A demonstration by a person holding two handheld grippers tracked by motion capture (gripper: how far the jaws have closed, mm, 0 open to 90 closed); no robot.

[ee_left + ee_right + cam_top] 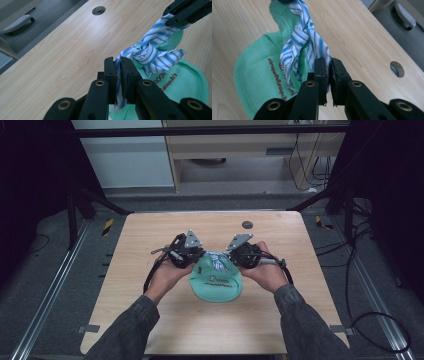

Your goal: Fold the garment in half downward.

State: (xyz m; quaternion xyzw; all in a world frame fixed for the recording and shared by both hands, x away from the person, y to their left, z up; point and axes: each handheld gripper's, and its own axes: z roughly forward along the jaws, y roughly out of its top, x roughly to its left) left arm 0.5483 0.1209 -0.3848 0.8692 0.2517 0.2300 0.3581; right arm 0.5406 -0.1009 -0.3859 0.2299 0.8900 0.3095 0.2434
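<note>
High forward-down overview; two close tongs-mounted views sharing the table (150,270).

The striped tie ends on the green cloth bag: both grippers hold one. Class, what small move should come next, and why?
Probably pull the two ends gently apart, sideways. The left gripper is shut on one end of the blue-and-white striped tie and the right gripper on the other; the knot between them looks loose above the green bag, so this should tighten it.

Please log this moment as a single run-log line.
left gripper: shut on striped cloth | right gripper: shut on striped cloth | cloth knotted over green bag | table
</note>
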